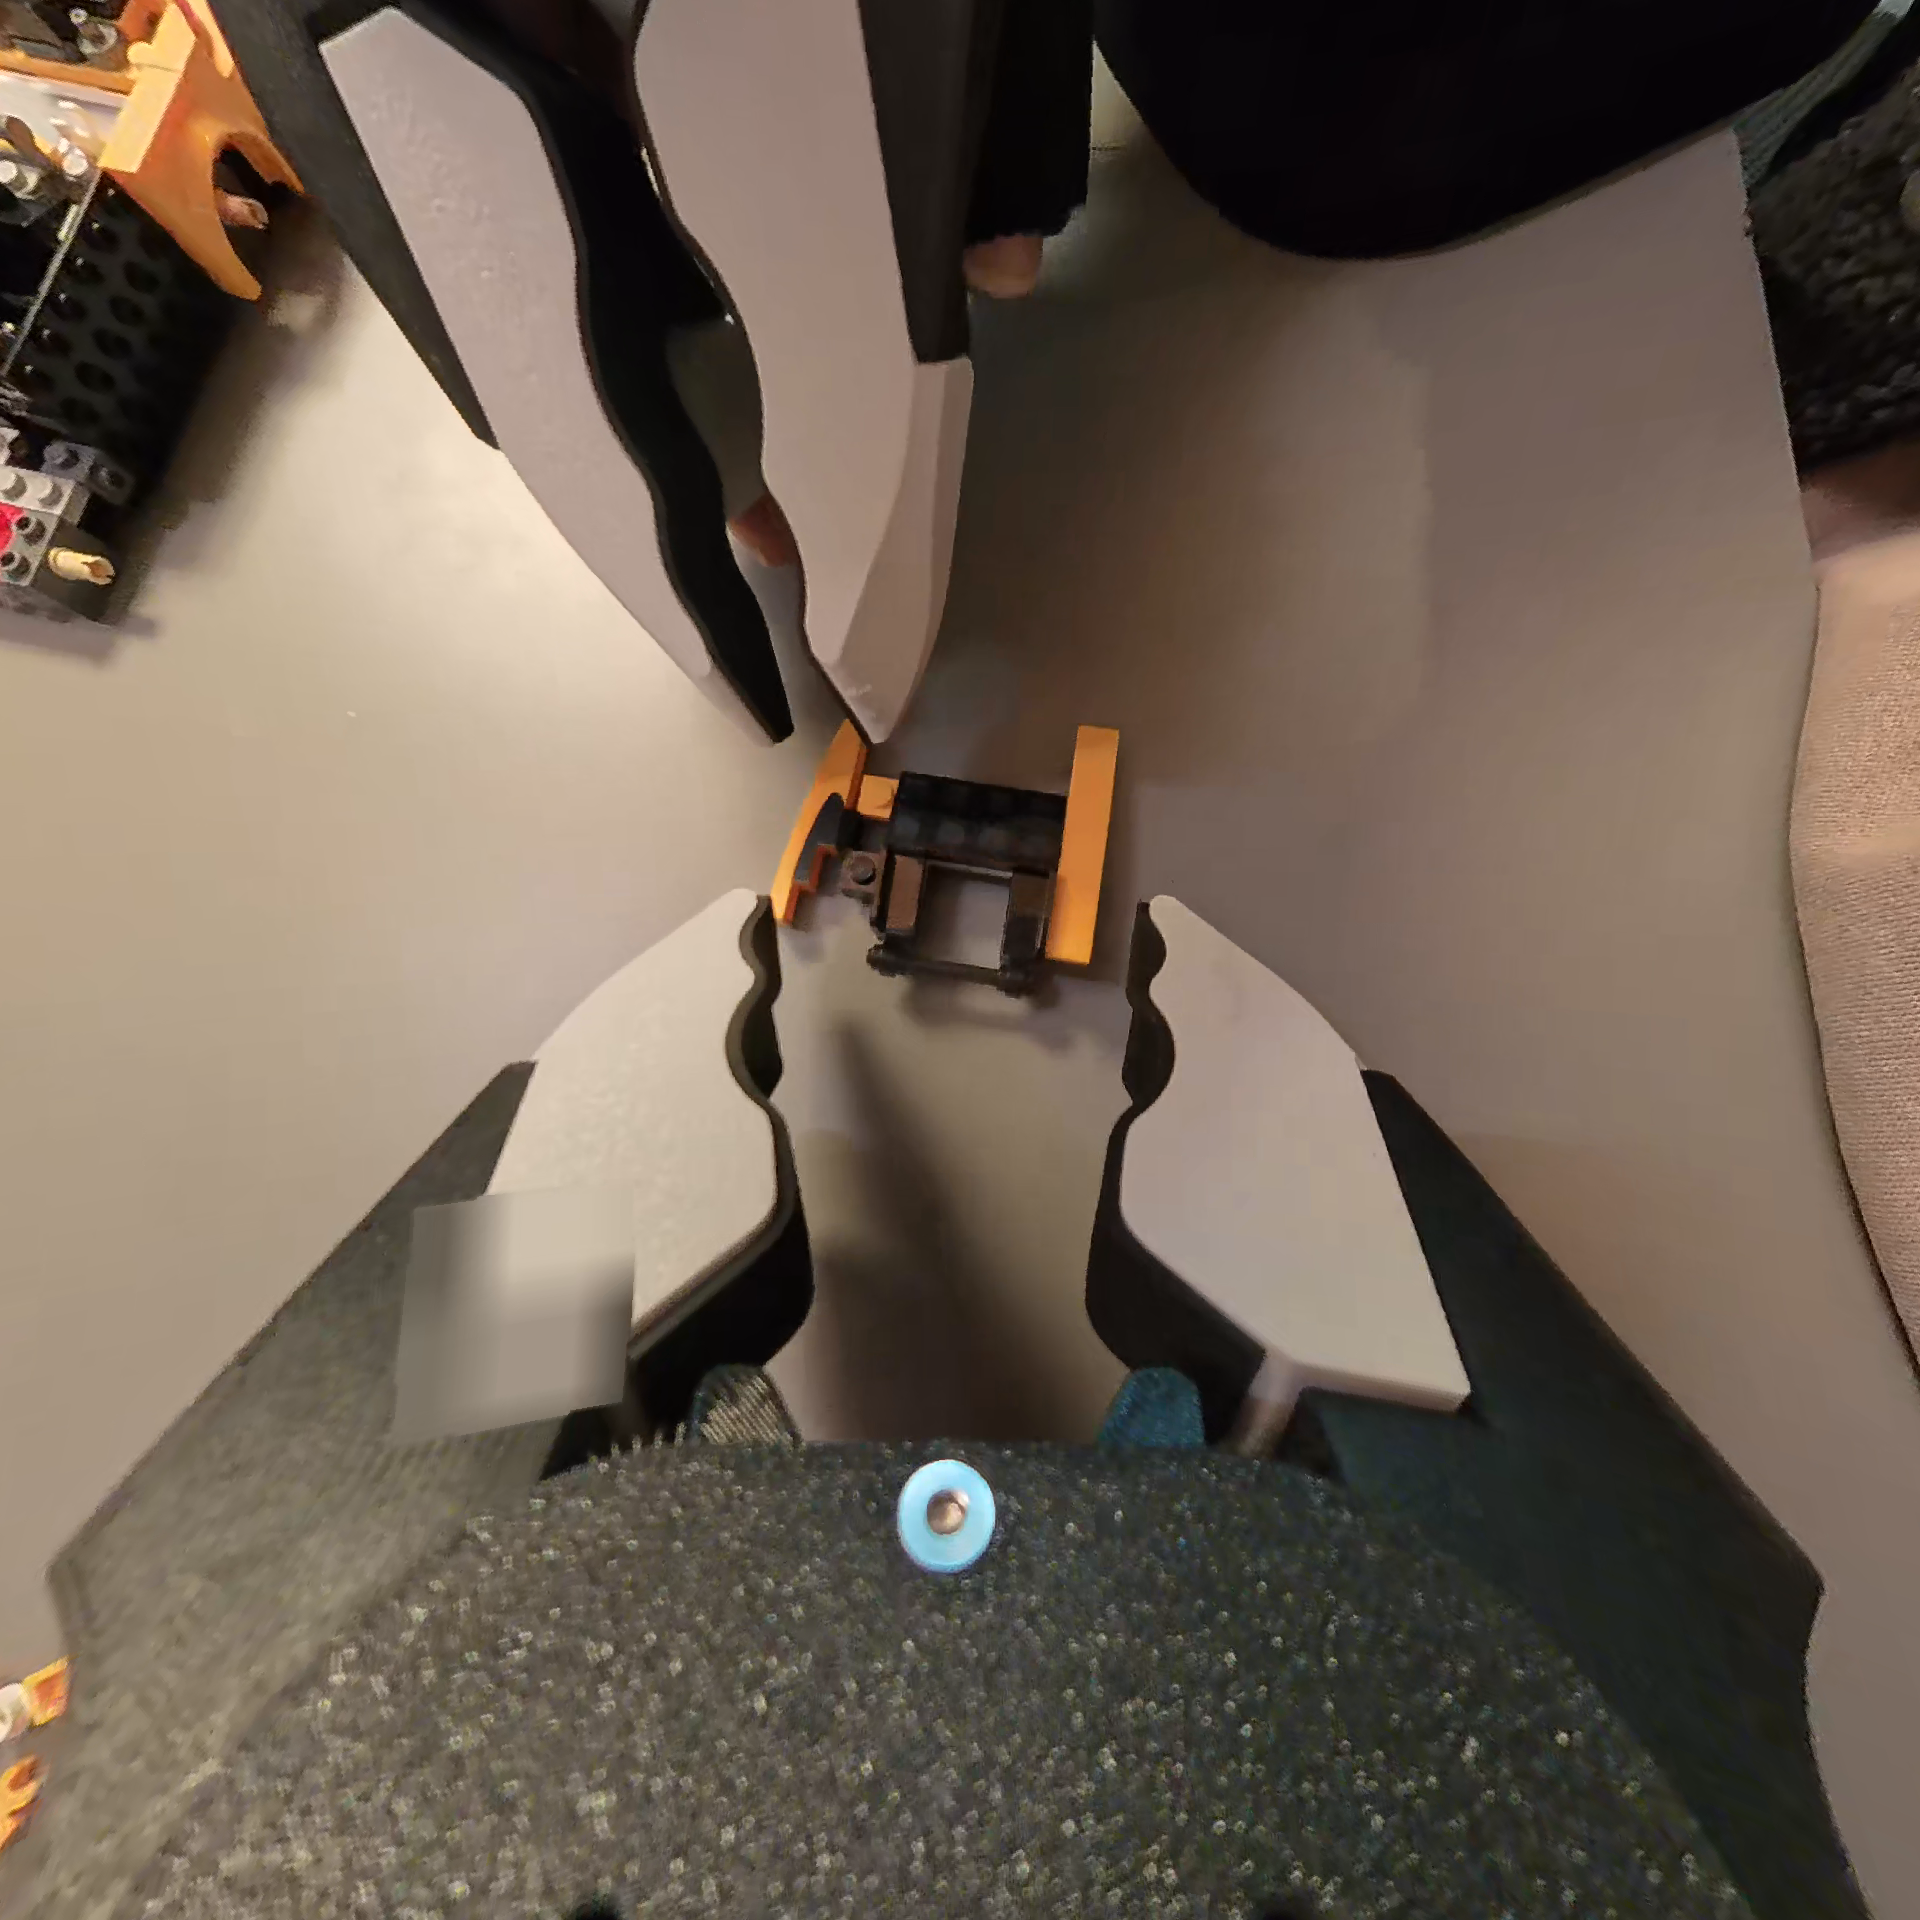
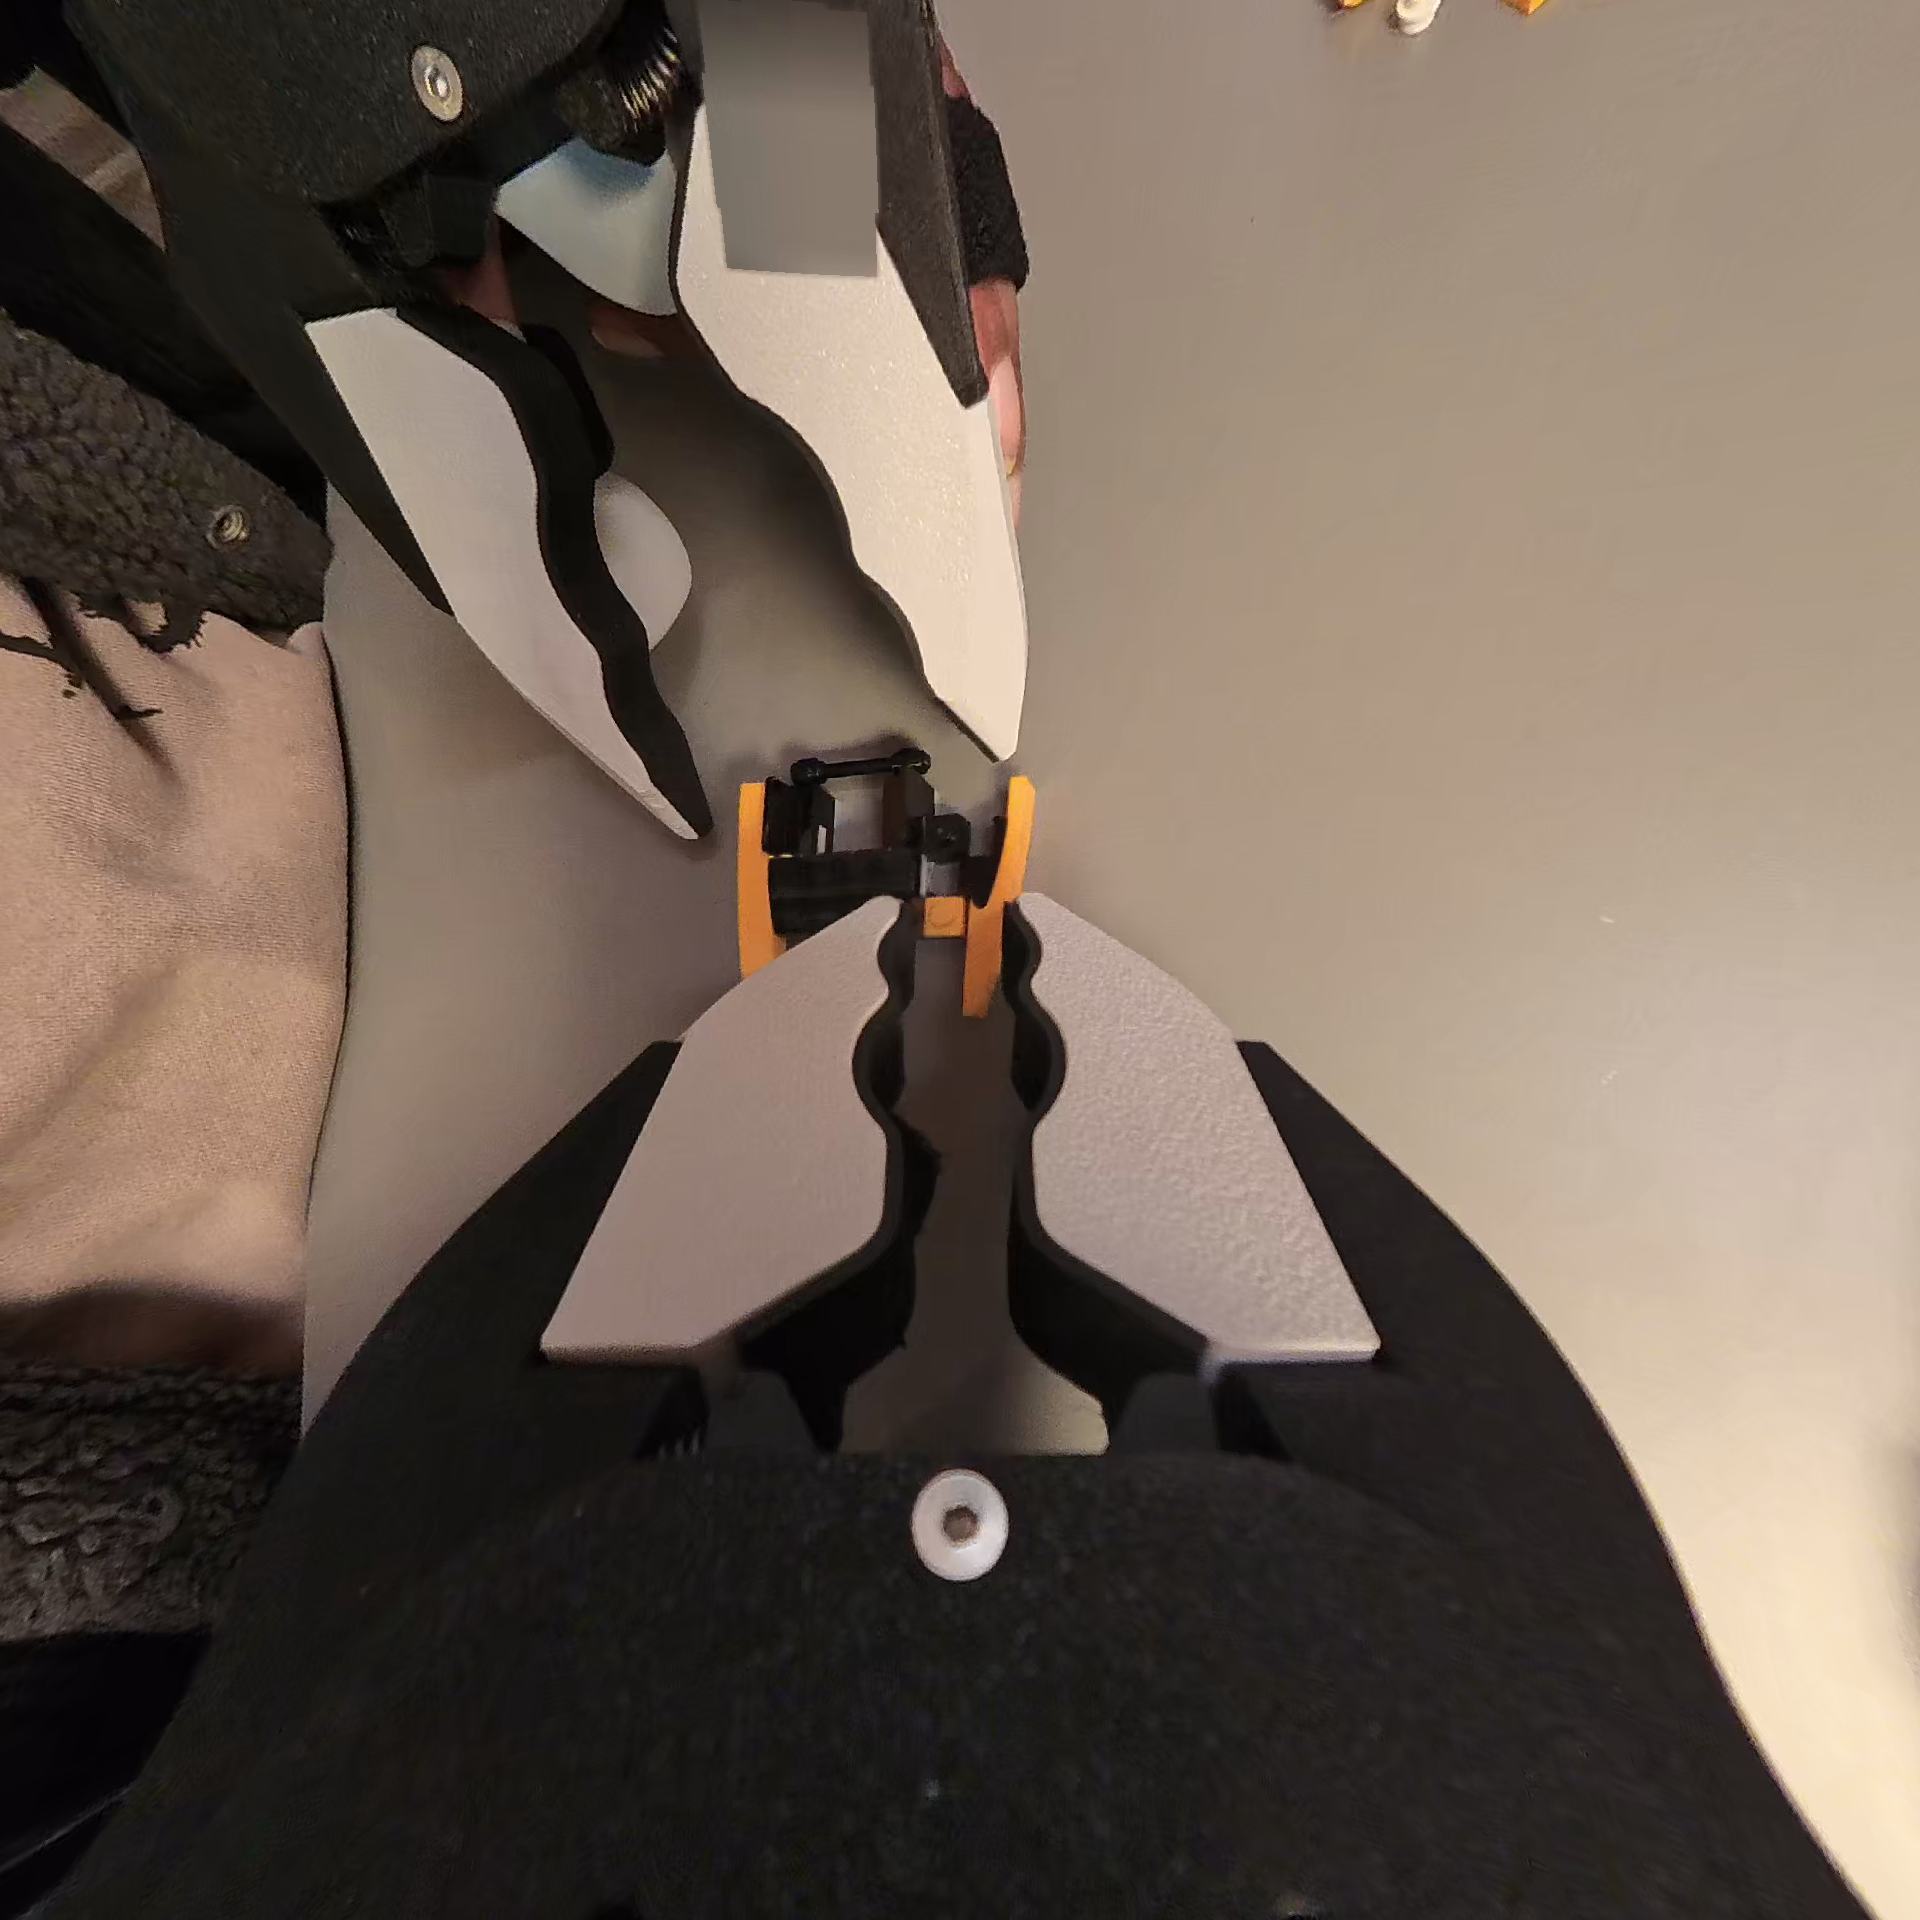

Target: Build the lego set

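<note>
Small orange-and-black lego assembly (image 1: 961,862) is sitting flat on the grey surface (image 1: 312,935), near its right edge, orange side plates running near-to-far. Left gripper (image 1: 951,914) is hovering just short of it, jaws wide apart. Right gripper (image 2: 951,914) is reaching in opposite, jaws clamping one orange side plate (image 2: 987,914). Partial lego build (image 1: 73,343) is sitting far left.

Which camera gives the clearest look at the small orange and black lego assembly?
The left wrist view: the lego assembly lies unobstructed there. In the right wrist view the right gripper hides its near side.
</note>
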The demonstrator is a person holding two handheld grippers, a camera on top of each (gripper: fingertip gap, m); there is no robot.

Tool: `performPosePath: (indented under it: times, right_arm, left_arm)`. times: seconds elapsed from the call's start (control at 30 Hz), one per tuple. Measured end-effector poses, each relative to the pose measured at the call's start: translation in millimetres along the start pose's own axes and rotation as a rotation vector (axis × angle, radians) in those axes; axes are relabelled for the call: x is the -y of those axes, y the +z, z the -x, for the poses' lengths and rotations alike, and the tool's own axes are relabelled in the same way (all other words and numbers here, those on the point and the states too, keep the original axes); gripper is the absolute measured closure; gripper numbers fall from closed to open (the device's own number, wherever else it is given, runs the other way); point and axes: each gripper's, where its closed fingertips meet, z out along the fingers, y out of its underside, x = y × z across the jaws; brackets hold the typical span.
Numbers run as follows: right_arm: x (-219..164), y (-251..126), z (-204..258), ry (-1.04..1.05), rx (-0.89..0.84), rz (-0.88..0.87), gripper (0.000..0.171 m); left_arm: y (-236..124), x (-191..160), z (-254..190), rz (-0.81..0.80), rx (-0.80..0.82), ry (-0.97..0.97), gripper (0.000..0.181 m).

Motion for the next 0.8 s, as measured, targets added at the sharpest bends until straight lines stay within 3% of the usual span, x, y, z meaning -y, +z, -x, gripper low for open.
performPosePath:
  times: [0.2, 0.37, 0.6, 0.8]
  right_arm:
    - [0.5, 5.1, -5.1, 0.031, 0.058, 0.052, 0.155]
    - [-8.8, 12.0, -2.8, -0.003, 0.069, 0.154, 0.156]
    - [-17.4, 12.3, -4.3, -0.153, -0.039, 0.245, 0.163]
    - [-14.6, 7.7, -8.0, -0.240, -0.173, 0.211, 0.166]
  left_arm:
    - [1.4, -4.7, 0.2, 0.006, -0.020, -0.032, 0.116]
    - [2.0, -8.4, -0.1, 0.022, -0.028, -0.046, 0.127]
    - [3.4, -9.9, -1.3, 0.020, -0.041, -0.057, 0.133]
    - [-5.9, -3.1, -2.2, -0.041, -0.108, -0.142, 0.131]
